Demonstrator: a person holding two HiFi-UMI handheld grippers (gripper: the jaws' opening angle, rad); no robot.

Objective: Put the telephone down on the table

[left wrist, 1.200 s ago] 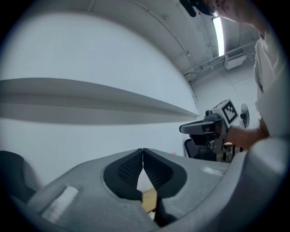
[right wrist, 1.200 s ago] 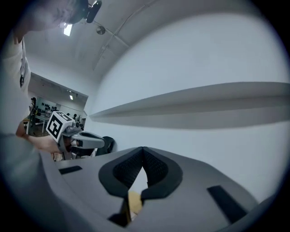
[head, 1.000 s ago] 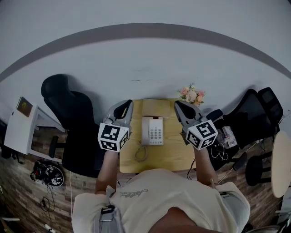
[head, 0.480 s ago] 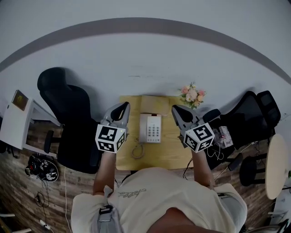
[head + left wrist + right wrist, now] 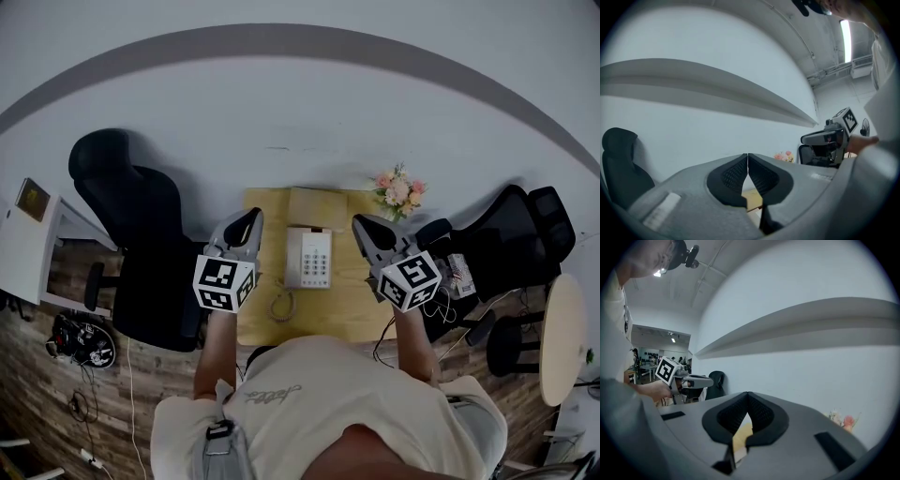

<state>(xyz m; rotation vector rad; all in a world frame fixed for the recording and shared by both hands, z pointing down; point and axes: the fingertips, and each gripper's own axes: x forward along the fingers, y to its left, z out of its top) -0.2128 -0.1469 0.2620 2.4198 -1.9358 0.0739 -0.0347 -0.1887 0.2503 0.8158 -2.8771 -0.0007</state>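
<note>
A white desk telephone (image 5: 309, 258) with its handset on the cradle and a coiled cord (image 5: 279, 306) sits on the small wooden table (image 5: 356, 309) in the head view. My left gripper (image 5: 249, 217) hovers above the table's left edge, left of the phone, shut and empty. My right gripper (image 5: 361, 224) hovers to the phone's right, also shut and empty. In the left gripper view the black pads (image 5: 736, 176) meet at the tips, with the right gripper (image 5: 825, 139) off to the side. The right gripper view shows its pads (image 5: 761, 416) closed and the left gripper (image 5: 686, 379) beyond.
A tan box (image 5: 316, 208) lies at the table's back edge. Pink flowers (image 5: 398, 190) stand at the back right corner. Black office chairs stand left (image 5: 141, 225) and right (image 5: 511, 234) of the table. A white wall runs behind. Cables lie on the wooden floor (image 5: 84, 342).
Both grippers have sunk a little toward the table and stayed shut. The head view has shifted, so the table and phone sit slightly lower in the frame.
</note>
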